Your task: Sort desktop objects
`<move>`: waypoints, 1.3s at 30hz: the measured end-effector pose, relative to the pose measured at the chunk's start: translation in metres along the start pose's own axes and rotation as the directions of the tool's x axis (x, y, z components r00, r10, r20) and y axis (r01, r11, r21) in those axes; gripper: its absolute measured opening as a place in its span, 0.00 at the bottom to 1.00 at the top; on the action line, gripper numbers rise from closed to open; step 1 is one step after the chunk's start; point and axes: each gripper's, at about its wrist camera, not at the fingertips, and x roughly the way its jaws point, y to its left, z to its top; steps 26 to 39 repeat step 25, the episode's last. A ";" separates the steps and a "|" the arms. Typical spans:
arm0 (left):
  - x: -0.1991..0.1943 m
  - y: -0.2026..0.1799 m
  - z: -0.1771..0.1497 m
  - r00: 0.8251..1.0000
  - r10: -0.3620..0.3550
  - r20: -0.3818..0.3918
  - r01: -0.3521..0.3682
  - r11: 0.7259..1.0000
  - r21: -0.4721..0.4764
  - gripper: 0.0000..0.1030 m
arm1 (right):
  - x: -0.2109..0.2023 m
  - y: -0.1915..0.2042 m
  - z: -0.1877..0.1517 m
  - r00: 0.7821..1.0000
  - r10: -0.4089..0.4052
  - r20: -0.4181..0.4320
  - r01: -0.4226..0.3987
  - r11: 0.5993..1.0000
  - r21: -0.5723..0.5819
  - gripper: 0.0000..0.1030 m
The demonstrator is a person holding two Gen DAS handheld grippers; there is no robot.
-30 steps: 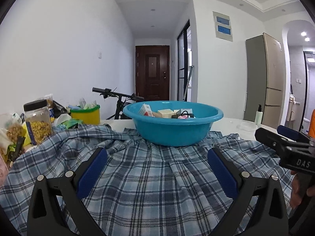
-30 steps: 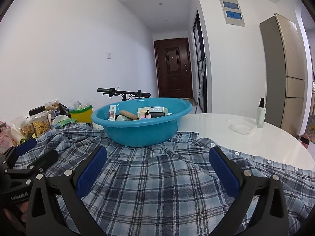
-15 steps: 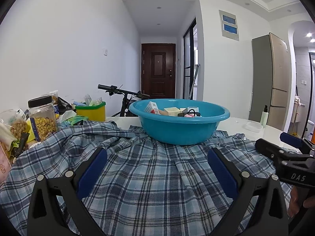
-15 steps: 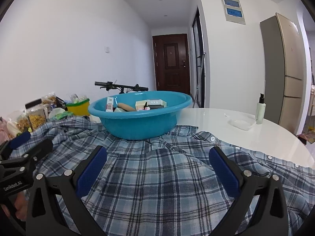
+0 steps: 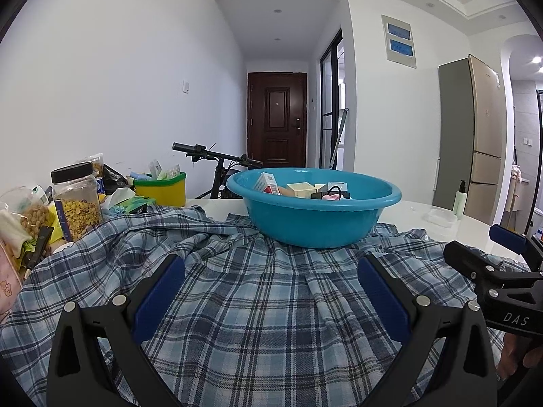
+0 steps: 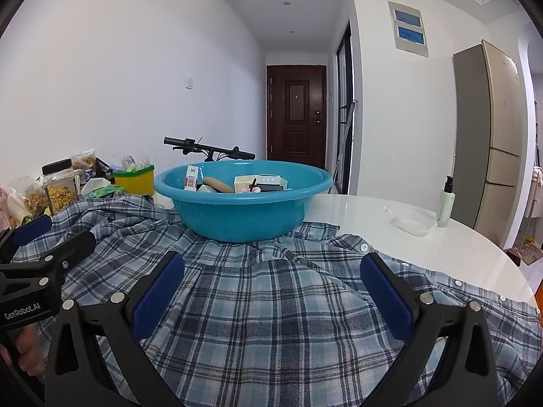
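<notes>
A blue plastic basin [image 5: 315, 220] [image 6: 242, 215] stands on a blue plaid shirt [image 5: 264, 305] [image 6: 271, 305] spread over a white round table [image 6: 390, 230]. The basin holds several small boxes and items. My left gripper [image 5: 269, 291] is open and empty, low over the shirt in front of the basin. My right gripper [image 6: 271, 291] is open and empty, also over the shirt. Each gripper shows at the edge of the other's view, the right one [image 5: 502, 271] and the left one [image 6: 40, 257].
At the left stand a jar of snacks [image 5: 76, 200], snack bags [image 5: 20, 217] and a yellow tub [image 5: 163, 188]. A pump bottle [image 6: 446, 201] and a shallow clear dish [image 6: 412, 225] sit at the right. A bicycle handlebar [image 5: 210, 152] is behind the table.
Both grippers have shifted slightly and tilted, so the basin sits a little differently in each view. Both stay open and empty.
</notes>
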 end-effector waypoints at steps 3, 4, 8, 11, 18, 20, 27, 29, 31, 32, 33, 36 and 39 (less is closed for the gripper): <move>0.000 0.000 0.000 1.000 0.000 0.000 0.000 1.000 0.000 1.00 | 0.000 0.000 0.000 1.000 0.000 -0.001 0.000 1.000 0.001 1.00; 0.000 0.000 0.000 1.000 0.000 -0.001 0.000 1.000 0.000 1.00 | 0.000 0.000 0.000 1.000 0.000 0.000 0.000 1.000 0.001 1.00; 0.000 0.000 0.000 1.000 0.000 0.000 0.000 1.000 0.000 1.00 | 0.000 0.000 0.000 1.000 0.000 -0.001 0.000 1.000 0.001 1.00; 0.000 0.000 0.000 1.000 0.000 -0.001 0.000 1.000 0.000 1.00 | 0.000 0.001 0.000 1.000 0.002 -0.005 -0.002 1.000 0.000 1.00; 0.000 0.000 0.000 1.000 0.000 0.000 0.000 1.000 0.000 1.00 | 0.001 0.001 0.000 1.000 0.003 -0.006 -0.003 1.000 0.001 1.00; 0.000 0.001 0.000 1.000 0.001 -0.003 -0.001 1.000 -0.001 1.00 | 0.001 0.001 -0.001 1.000 0.004 -0.007 -0.004 1.000 0.001 1.00; 0.001 0.000 0.000 1.000 0.005 -0.008 -0.005 1.000 -0.002 1.00 | 0.001 0.001 -0.001 1.000 0.004 -0.008 -0.004 1.000 0.001 1.00; 0.001 0.000 0.000 1.000 0.005 -0.008 -0.005 1.000 -0.002 1.00 | 0.001 0.001 -0.001 1.000 0.004 -0.008 -0.004 1.000 0.001 1.00; 0.001 0.000 0.000 1.000 0.005 -0.008 -0.005 1.000 -0.002 1.00 | 0.001 0.001 -0.001 1.000 0.004 -0.008 -0.004 1.000 0.001 1.00; 0.001 0.000 0.000 1.000 0.005 -0.008 -0.005 1.000 -0.002 1.00 | 0.001 0.001 -0.001 1.000 0.004 -0.008 -0.004 1.000 0.001 1.00; 0.001 0.000 0.000 1.000 0.005 -0.008 -0.005 1.000 -0.002 1.00 | 0.001 0.001 -0.001 1.000 0.004 -0.008 -0.004 1.000 0.001 1.00; 0.001 0.000 0.000 1.000 0.005 -0.008 -0.005 1.000 -0.002 1.00 | 0.001 0.001 -0.001 1.000 0.004 -0.008 -0.004 1.000 0.001 1.00; 0.001 0.000 0.000 1.000 0.005 -0.008 -0.005 1.000 -0.002 1.00 | 0.001 0.001 -0.001 1.000 0.004 -0.008 -0.004 1.000 0.001 1.00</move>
